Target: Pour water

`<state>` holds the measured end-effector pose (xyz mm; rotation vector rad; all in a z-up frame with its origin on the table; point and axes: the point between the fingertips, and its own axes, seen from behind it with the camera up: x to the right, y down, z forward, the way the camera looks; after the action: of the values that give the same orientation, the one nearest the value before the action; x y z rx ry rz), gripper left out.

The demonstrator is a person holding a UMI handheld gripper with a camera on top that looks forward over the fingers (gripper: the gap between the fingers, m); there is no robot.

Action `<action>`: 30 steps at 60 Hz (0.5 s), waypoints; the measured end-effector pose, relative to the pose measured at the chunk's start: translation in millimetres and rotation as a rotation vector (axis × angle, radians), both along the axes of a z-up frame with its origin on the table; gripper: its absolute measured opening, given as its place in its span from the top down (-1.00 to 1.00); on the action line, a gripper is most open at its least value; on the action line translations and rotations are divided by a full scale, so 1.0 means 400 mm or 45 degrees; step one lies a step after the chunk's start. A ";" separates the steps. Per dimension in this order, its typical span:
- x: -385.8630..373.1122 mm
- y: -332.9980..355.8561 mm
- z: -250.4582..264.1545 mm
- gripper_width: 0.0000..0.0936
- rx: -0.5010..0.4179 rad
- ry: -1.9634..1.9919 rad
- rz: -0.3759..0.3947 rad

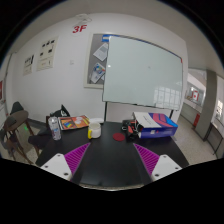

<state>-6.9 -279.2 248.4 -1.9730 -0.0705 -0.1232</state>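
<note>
glossy whiteboard (143, 70), smooth dark table (112, 160)

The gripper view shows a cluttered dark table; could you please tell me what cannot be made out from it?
- Small yellow container: too small to tell contents.
- Blue and white boxes: labels too small to read.
- Any water vessel: none identifiable.
- Dark table: near edge hidden behind the open gripper.

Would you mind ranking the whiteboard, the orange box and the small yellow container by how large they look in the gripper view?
1. Whiteboard, largest though farthest.
2. Orange box.
3. Yellow container, smallest.
All three lie beyond the open fingers, which hold nothing.
</note>
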 end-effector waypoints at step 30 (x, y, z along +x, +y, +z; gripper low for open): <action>-0.122 0.047 -0.260 -0.82 -0.169 -0.030 -0.032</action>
<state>-55.9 -260.4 144.5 -2.1057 -0.0709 -0.1619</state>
